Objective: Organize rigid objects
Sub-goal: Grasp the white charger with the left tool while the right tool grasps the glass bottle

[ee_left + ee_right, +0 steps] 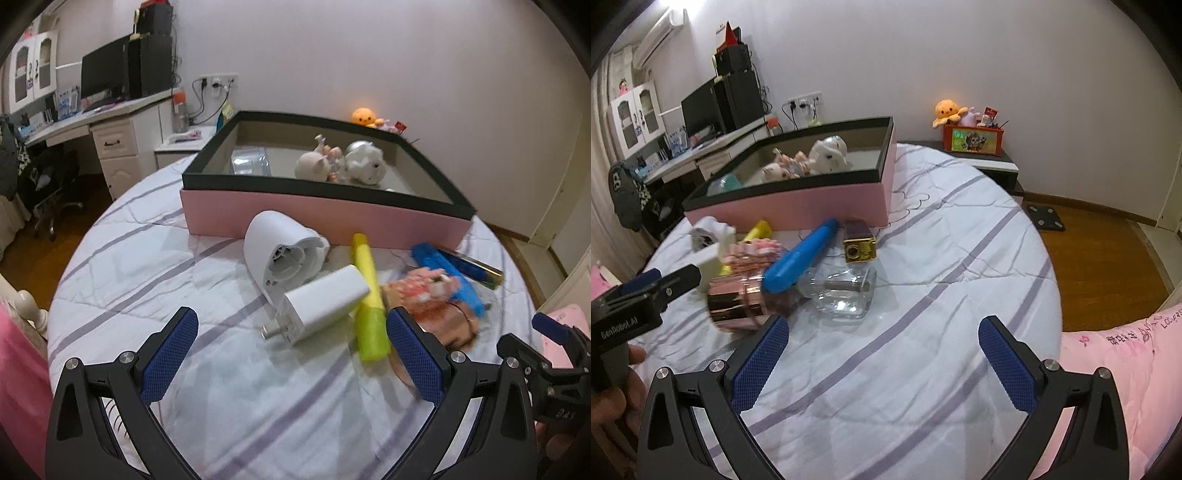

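A pink box with a black rim (325, 216) (798, 205) stands on the bed and holds pale figurines (364, 162) (827, 153). In front of it lie a white dome-shaped casing (280, 251), a white plug adapter (321, 304), a yellow-green tube (367, 295), a blue tube (801, 260), a gold-capped purple bottle (858, 242), a clear glass bottle (842, 293) with a rose-gold cap (737, 304), and a pink item (753, 256). My left gripper (291, 347) is open just short of the adapter. My right gripper (882, 350) is open and empty near the glass bottle.
The bed has a white quilt with purple stripes (942, 258). A desk with a monitor (105, 74) stands at the back left. A low stand with an orange box (973, 140) and plush toy is at the back right. A pink blanket (1126, 369) lies at the right.
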